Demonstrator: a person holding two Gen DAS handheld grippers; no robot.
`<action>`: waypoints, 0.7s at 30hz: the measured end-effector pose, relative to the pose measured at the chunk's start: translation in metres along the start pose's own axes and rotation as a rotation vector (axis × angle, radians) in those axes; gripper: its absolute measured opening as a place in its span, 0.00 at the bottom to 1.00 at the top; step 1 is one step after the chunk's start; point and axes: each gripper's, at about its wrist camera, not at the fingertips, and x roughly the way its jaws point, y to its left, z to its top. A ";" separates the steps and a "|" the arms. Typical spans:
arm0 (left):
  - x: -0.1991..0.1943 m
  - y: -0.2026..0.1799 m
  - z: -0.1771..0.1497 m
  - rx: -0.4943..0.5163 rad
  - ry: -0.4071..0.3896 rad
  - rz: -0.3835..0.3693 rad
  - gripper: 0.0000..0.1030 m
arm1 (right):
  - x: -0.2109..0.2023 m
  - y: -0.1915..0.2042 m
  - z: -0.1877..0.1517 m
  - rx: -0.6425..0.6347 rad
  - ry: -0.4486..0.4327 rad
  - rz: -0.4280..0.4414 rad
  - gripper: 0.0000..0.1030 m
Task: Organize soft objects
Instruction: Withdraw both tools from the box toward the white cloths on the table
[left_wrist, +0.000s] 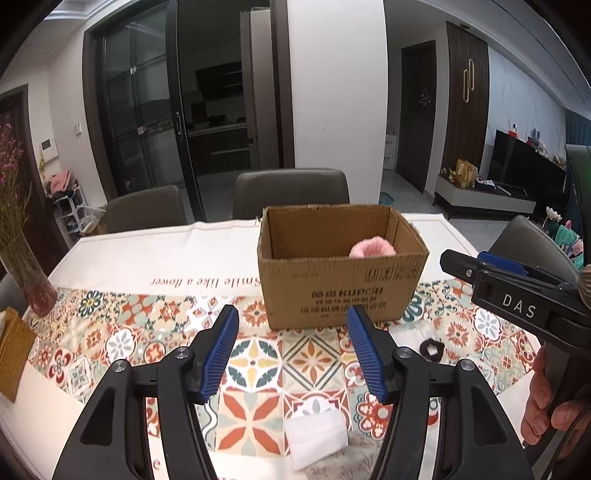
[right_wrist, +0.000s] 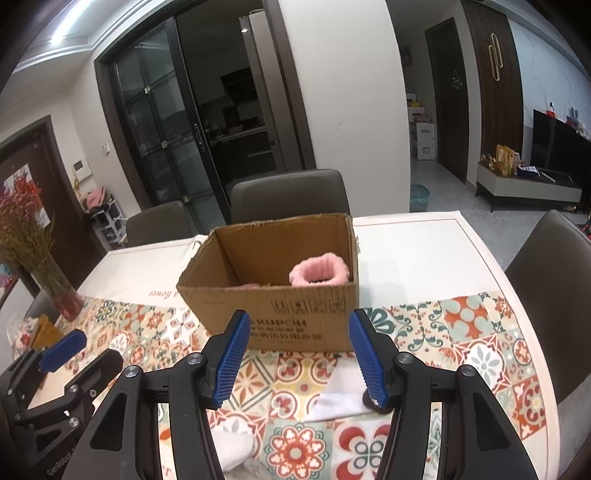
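Pink fluffy pieces (right_wrist: 319, 273) already lie in the cardboard box (right_wrist: 273, 314); white cloths (left_wrist: 317, 437) and probably a dark scrunchie (left_wrist: 430, 349) wait on the table (right_wrist: 424, 254). Both tongs, left (left_wrist: 293, 349) and right (right_wrist: 299, 354), gape empty.

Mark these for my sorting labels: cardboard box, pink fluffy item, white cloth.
cardboard box (left_wrist: 332, 291), left wrist view, printed front wall
pink fluffy item (right_wrist: 318, 274), right wrist view, fuzzy rim
white cloth (left_wrist: 317, 437), left wrist view, middle

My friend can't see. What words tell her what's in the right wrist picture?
An open cardboard box stands on a table with a flowery tablecloth, and a fluffy pink thing sits inside. The right gripper, open and empty, points at the box, with white cloth lying below it.
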 end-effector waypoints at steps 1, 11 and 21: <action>-0.001 -0.001 -0.003 -0.002 0.007 0.002 0.59 | 0.000 0.000 -0.003 -0.005 0.003 -0.001 0.55; 0.002 -0.001 -0.041 -0.026 0.084 0.001 0.59 | 0.008 0.002 -0.030 -0.040 0.054 -0.005 0.55; 0.011 -0.007 -0.072 -0.031 0.165 -0.015 0.59 | 0.014 0.000 -0.059 -0.078 0.090 -0.014 0.55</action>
